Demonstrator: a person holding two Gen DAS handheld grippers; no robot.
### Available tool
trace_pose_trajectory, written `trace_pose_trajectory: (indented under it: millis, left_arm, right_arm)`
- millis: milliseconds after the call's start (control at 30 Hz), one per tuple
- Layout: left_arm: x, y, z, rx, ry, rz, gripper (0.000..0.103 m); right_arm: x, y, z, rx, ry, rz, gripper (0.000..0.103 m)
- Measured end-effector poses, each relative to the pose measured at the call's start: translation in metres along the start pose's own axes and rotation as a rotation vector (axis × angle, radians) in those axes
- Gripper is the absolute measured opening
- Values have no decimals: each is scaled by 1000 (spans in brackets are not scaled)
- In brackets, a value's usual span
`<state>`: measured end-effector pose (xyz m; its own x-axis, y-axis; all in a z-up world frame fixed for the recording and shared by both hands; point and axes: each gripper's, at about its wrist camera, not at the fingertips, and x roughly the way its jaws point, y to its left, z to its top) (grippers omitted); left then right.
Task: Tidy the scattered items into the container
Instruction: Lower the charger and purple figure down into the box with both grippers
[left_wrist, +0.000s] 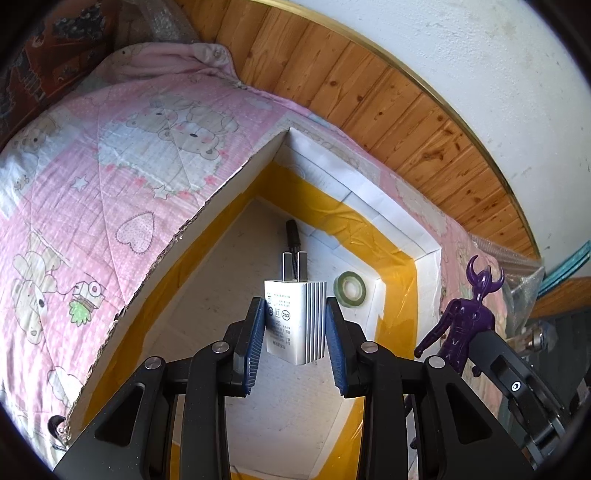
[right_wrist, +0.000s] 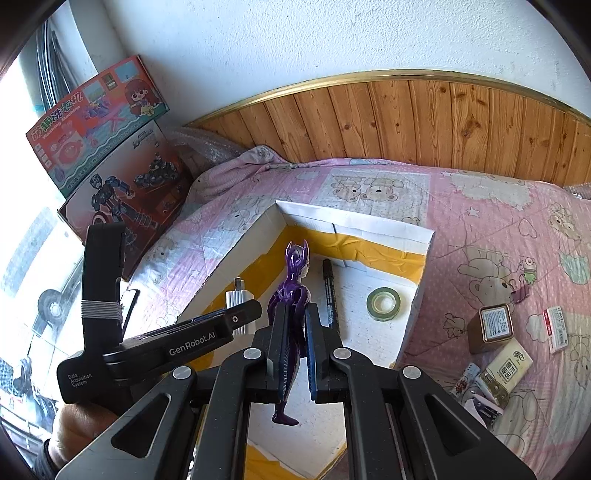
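A white cardboard box (left_wrist: 221, 192) with yellow tape inside lies on a pink bear-print quilt; it also shows in the right wrist view (right_wrist: 354, 221). My left gripper (left_wrist: 295, 306) is shut on a white USB charger (left_wrist: 295, 317), held over the box; the charger also shows in the right wrist view (right_wrist: 238, 299). My right gripper (right_wrist: 293, 310) is shut on a purple horned figure (right_wrist: 291, 291), held upright over the box's near left part; the figure also shows in the left wrist view (left_wrist: 467, 317). A black marker (right_wrist: 330, 291) and a tape roll (right_wrist: 383, 303) lie inside the box.
Several small items lie on the quilt to the right of the box: a gold tin (right_wrist: 493, 326), a cream packet (right_wrist: 508, 363), a red-and-white packet (right_wrist: 559, 328). Toy boxes (right_wrist: 110, 155) lean at the left. A wooden headboard (right_wrist: 424, 122) runs behind.
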<state>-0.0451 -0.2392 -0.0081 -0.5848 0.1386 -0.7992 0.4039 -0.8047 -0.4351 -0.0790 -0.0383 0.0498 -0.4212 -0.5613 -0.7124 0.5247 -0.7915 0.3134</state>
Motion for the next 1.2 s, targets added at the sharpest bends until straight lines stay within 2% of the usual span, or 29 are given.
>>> trace_pose_trajectory:
  millis: [633, 1200]
  left_arm:
    - [6, 22, 5, -114, 29, -24, 33]
    - [15, 21, 4, -65, 48, 9, 33]
  right_arm:
    - [48, 17, 25, -59, 88, -4, 9]
    - [111, 23, 40, -167, 190, -62, 9]
